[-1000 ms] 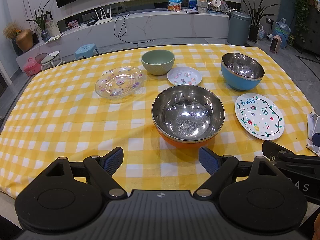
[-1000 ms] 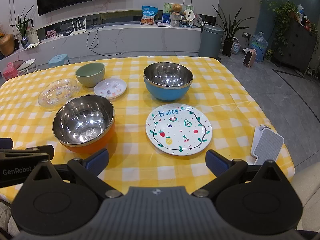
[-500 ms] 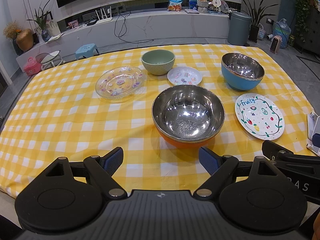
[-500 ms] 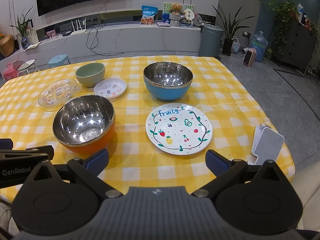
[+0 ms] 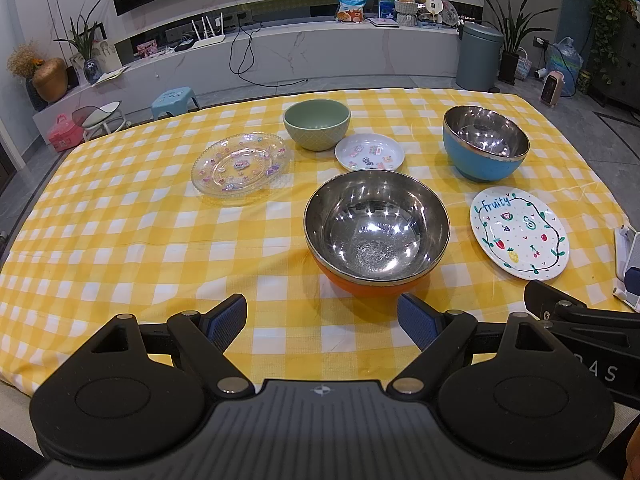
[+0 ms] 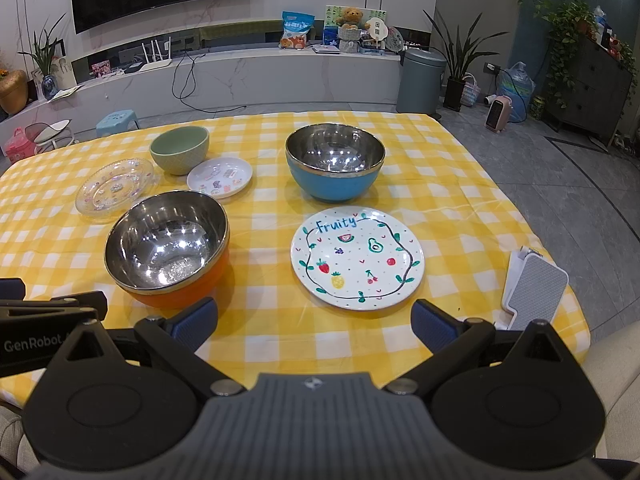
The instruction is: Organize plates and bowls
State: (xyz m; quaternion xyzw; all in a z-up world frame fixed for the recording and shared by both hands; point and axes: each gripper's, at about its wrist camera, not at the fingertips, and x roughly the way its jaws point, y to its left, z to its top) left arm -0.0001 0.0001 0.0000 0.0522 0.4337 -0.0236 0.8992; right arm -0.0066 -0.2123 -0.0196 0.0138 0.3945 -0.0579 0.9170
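Now, nearest you first:
Left gripper (image 5: 321, 316): your jaws are spread and empty, over the near edge of the yellow checked tablecloth (image 5: 120, 240).
Right gripper (image 6: 314, 318): spread too, holding nothing.
Orange bowl (image 5: 376, 232): just beyond your left fingers, steel-lined.
Fruity plate (image 6: 356, 258): just ahead of your right gripper, toward the right edge.
Blue bowl (image 6: 334, 168): behind that plate.
Glass plate (image 5: 240, 162): left of centre.
Small white plate (image 5: 370, 152): mid-surface, just beside the green bowl (image 5: 317, 124), farthest back.

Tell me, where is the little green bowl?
The green bowl sits at the far side of the yellow checked table, between the clear glass plate on its left and the small white sticker plate just in front and right.
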